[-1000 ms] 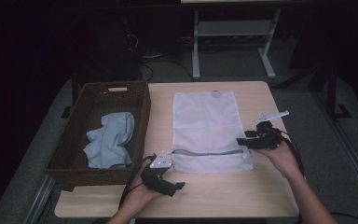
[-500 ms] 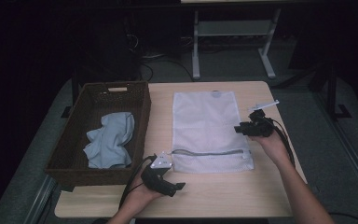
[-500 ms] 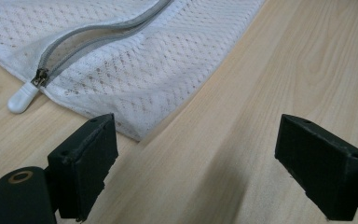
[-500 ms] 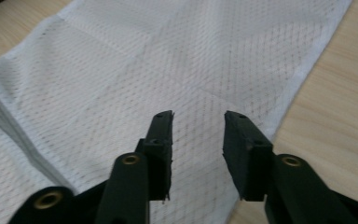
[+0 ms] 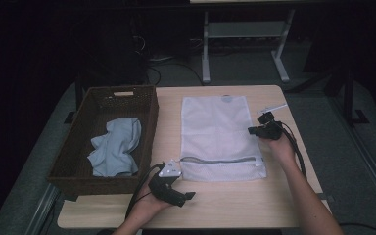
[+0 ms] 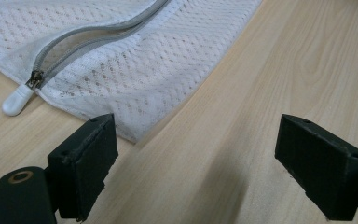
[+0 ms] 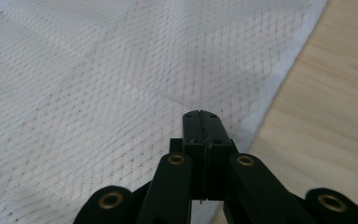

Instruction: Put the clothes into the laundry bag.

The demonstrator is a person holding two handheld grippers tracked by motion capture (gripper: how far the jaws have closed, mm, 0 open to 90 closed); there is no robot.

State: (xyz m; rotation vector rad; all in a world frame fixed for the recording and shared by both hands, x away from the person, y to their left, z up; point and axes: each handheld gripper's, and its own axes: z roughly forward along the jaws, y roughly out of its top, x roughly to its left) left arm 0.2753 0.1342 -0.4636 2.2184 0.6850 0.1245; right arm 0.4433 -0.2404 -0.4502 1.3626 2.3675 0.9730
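A white mesh laundry bag (image 5: 218, 132) lies flat in the middle of the wooden table (image 5: 254, 205), its grey zipper (image 5: 220, 159) along the near end. My right gripper (image 5: 251, 130) hovers at the bag's right edge. In the right gripper view its jaws (image 7: 200, 116) have just been closing and now meet, with nothing seen between them, above the mesh (image 7: 121, 93). My left gripper (image 5: 186, 195) rests near the bag's near left corner. In the left gripper view it (image 6: 214, 158) stands wide open over bare wood, with the white zipper pull (image 6: 16, 100) and mesh (image 6: 135, 60) ahead.
A dark wicker basket (image 5: 149, 122) stands at the table's left with a light blue cloth (image 5: 115, 147) crumpled inside. Bare wood runs along the near edge and to the right of the bag. A metal stand's legs (image 5: 245, 54) are on the floor behind the table.
My right gripper has moved left and away along the bag's right edge, and its jaws have come together. The left gripper has stayed in place.
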